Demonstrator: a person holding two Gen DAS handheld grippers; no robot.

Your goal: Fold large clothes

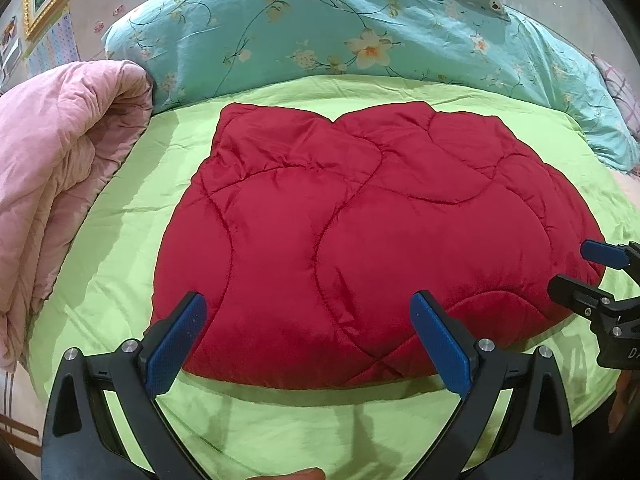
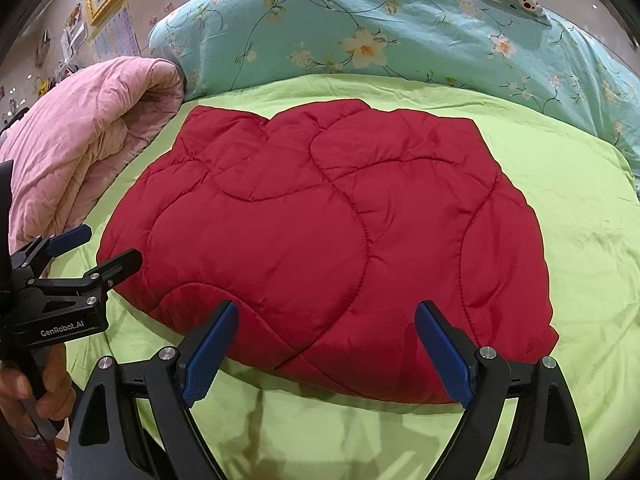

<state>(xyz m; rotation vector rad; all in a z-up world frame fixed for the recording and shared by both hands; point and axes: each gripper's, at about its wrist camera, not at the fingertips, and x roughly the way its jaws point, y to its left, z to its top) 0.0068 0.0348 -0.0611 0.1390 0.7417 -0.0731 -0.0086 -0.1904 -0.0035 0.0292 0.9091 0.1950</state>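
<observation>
Your left claw (image 1: 308,344) and right claw (image 2: 326,354), both spread wide and empty, hover over the near edge of the red quilted garment (image 1: 360,240), lying flat on the green bedsheet (image 1: 120,216) straight ahead, its long axis crosswise.

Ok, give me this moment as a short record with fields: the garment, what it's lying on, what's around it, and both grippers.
garment: red quilted garment, lying flat in a compact, folded-looking shape
surface: green sheet on a bed
beside it: pink quilt bunched at the left
behind it: floral teal duvet
left gripper: open, at the garment's near edge, holding nothing
right gripper: open, at the near edge, holding nothing
contact: cannot tell if the fingers touch the fabric
</observation>
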